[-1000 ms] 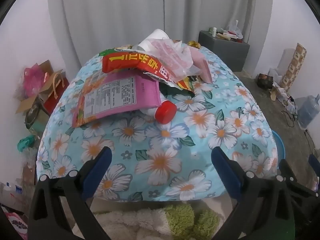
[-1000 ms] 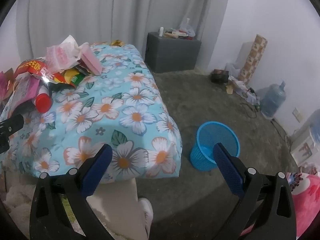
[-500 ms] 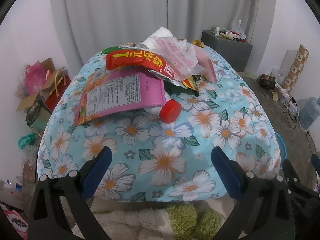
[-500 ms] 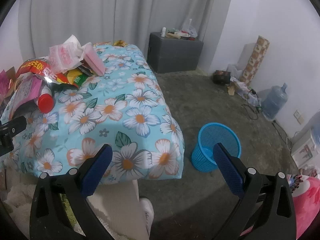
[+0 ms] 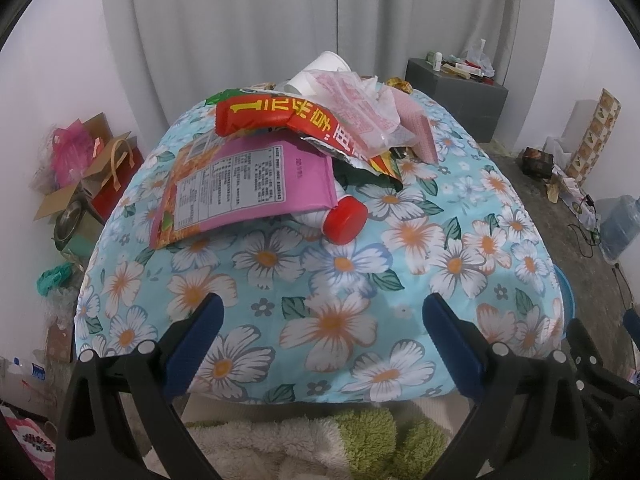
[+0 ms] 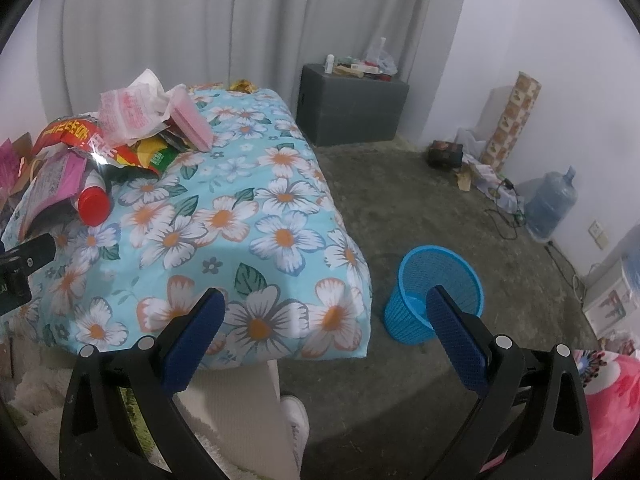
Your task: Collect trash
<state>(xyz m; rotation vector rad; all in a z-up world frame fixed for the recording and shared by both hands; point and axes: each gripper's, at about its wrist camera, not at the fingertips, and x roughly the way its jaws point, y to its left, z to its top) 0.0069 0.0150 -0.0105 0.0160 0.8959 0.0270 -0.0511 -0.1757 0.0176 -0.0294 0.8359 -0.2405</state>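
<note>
Surface: draped in a light-blue floral cloth (image 5: pixel 320 280), bulging toward the left wrist camera; near half bare, trash heaped on the far half.
Trash heap: red snack wrapper (image 5: pixel 276 118) on top, pink packet (image 5: pixel 248 188) with a printed label beneath it, pale pink plastic bag (image 5: pixel 360 108) and a white paper cup (image 5: pixel 324 66) behind — all touching or overlapping.
Bottle: white, on its side, red cap (image 5: pixel 345 220) pointing toward the near edge, body mostly hidden under the pink packet.
Left gripper (image 5: pixel 320 320): blue pads spread wide, nothing between them, low over the near edge of the surface, well short of the heap.
Right gripper (image 6: pixel 326 314): also spread wide and empty, off the right corner of the surface, above the floor.
Bin: blue mesh basket (image 6: pixel 412 316) on the grey floor (image 6: pixel 400 200), just beside the right side of the surface; contents hard to tell.
Room: grey curtain (image 6: pixel 200 20) along the back wall; dark grey cabinet (image 6: pixel 352 108) with small clutter on top; water jug (image 6: pixel 552 200) near the right wall; cardboard boxes (image 5: pixel 80 184) and bags on the left.
Foreground: fluffy white-and-green rug (image 5: pixel 320 440) below the left gripper — a white shoe (image 6: pixel 294 420) below the right one.
</note>
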